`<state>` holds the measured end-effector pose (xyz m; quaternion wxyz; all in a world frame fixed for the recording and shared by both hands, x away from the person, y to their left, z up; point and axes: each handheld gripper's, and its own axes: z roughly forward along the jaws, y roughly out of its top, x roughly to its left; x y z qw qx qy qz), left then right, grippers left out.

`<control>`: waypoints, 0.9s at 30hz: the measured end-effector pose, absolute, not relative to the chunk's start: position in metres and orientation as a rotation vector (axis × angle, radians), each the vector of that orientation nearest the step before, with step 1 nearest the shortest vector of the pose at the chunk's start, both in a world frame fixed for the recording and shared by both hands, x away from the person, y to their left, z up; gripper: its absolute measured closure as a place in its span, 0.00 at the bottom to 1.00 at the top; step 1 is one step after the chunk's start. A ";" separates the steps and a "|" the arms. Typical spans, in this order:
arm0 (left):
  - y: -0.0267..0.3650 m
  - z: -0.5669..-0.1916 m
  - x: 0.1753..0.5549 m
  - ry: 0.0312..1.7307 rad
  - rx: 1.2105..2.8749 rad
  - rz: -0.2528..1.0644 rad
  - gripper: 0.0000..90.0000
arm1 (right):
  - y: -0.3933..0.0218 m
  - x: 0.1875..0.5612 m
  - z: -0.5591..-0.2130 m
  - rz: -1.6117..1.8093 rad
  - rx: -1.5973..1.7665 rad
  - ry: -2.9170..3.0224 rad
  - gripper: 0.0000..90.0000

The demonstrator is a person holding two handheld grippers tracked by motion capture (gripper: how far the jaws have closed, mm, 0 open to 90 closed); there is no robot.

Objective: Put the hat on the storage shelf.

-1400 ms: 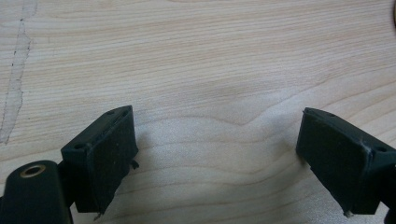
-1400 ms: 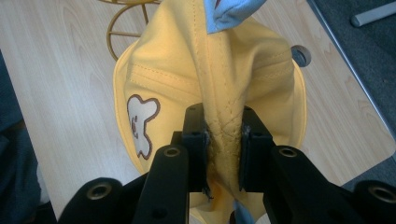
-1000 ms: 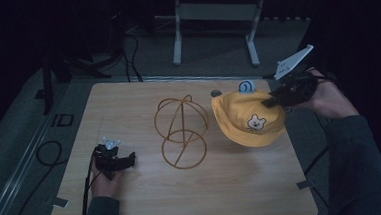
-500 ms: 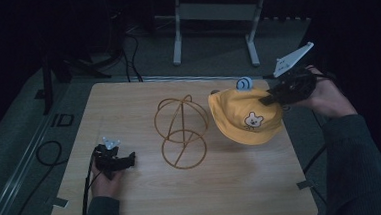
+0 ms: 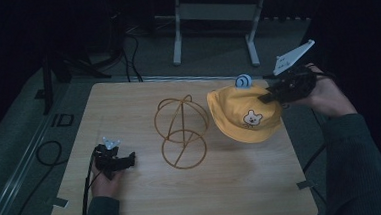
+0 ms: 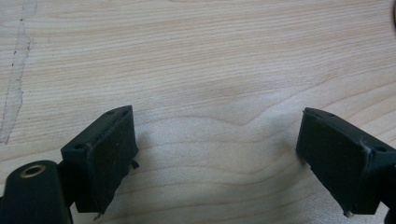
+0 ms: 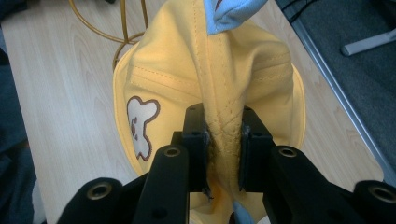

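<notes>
A yellow hat [image 5: 244,115] with a small bear patch on its front hangs over the right half of the table [image 5: 134,206], in the upper right of the high view. The right tongs [image 5: 269,96] come in from the right edge of that frame, held in a hand [image 5: 325,96], and are clenched on the hat's fabric. In the right gripper view the two black jaws pinch a stitched fold of the yellow cloth [image 7: 223,140] between them, and the cloth bunches up and away from the pinch toward the top of the frame. A pale blue piece [image 7: 229,14] sits at the top of the hat there; in the high view it shows as a small blue and white tab [image 5: 243,80] at the hat's upper edge. How much of the hat rests on the table and how much is lifted I cannot tell.

Just left of the hat, near the middle of the high view, stands a gold wire stand [image 5: 181,130]: a round ring on the table with a wire dome rising from it. Nothing sits on it, and the hat's left edge is just beside the dome.

The left tongs [image 5: 115,161] lie in the lower left of the high view, held low over the table. In the left gripper view the jaws stand wide apart with bare wood between them, released and grasping nothing.
</notes>
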<state>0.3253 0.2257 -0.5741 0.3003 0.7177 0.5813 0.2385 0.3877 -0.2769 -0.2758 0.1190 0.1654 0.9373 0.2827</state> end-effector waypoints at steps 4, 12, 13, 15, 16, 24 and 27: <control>0.226 -0.574 0.325 1.542 1.907 0.632 0.13 | -0.277 0.387 -0.273 0.845 0.475 2.738 0.85; 0.226 -0.574 0.325 1.543 1.904 0.633 0.13 | -0.275 0.386 -0.270 0.869 0.456 2.730 0.85; 0.226 -0.574 0.325 1.542 1.906 0.633 0.13 | -0.275 0.386 -0.270 0.870 0.455 2.730 0.85; 0.226 -0.574 0.325 1.542 1.906 0.633 0.13 | -0.274 0.386 -0.270 0.872 0.454 2.730 0.85; 0.226 -0.574 0.325 1.542 1.906 0.633 0.13 | -0.274 0.386 -0.270 0.875 0.452 2.731 0.85; 0.226 -0.574 0.325 1.542 1.906 0.633 0.13 | -0.271 0.384 -0.267 0.881 0.437 2.732 0.85; 0.226 -0.574 0.325 1.542 1.907 0.632 0.13 | -0.269 0.384 -0.265 0.887 0.432 2.730 0.85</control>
